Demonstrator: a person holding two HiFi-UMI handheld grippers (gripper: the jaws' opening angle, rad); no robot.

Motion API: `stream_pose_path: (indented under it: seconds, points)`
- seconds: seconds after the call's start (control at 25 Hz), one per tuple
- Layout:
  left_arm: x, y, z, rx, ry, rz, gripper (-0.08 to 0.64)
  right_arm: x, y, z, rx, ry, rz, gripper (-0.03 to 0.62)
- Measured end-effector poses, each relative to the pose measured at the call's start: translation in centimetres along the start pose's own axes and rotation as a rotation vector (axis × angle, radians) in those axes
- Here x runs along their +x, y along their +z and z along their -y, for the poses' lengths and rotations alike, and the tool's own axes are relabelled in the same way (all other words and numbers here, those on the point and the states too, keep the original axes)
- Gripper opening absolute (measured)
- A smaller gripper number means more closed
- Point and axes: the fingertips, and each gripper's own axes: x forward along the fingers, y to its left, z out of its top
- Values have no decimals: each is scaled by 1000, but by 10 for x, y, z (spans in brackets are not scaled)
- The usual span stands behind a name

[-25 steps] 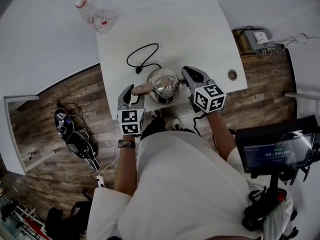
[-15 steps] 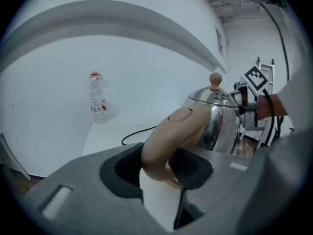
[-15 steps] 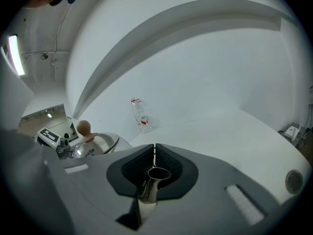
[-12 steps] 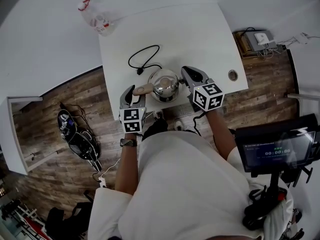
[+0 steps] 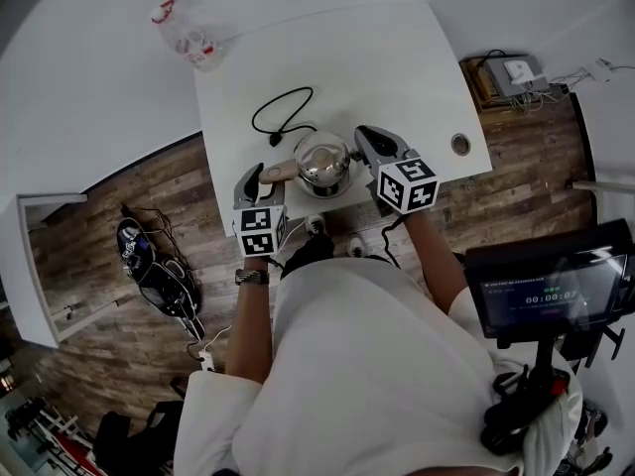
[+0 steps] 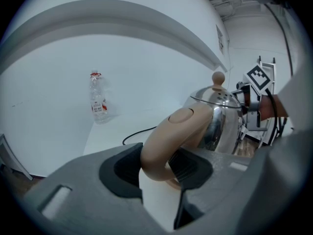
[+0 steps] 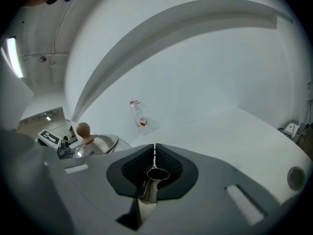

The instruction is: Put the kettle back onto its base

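Note:
A shiny steel kettle (image 5: 322, 162) with a beige handle (image 6: 171, 136) and a round lid knob (image 7: 84, 129) stands near the front edge of the white table (image 5: 377, 58). My left gripper (image 5: 260, 175) comes in from the left, its pads (image 6: 190, 165) shut on the handle. My right gripper (image 5: 365, 139) is at the kettle's right side, its jaws nearly together around the thin steel spout (image 7: 151, 182). A black cord (image 5: 283, 112) loops over the table and runs under the kettle. The base itself is hidden beneath the kettle.
A clear plastic bottle (image 5: 184, 33) with a red label lies at the table's far left corner. A round cable hole (image 5: 460, 145) sits near the right edge. A screen on a stand (image 5: 551, 291) is at the right, and bags lie on the wooden floor at the left.
Both grippers keep their hold on the kettle. Kettle and hands have barely shifted on the table.

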Motion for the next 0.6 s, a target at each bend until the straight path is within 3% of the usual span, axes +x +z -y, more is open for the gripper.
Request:
stream_pose_path:
  seconds: [0.6]
  points:
    - [6,4,-7,-50,40,20,162,7,8,1,3,6,13,14]
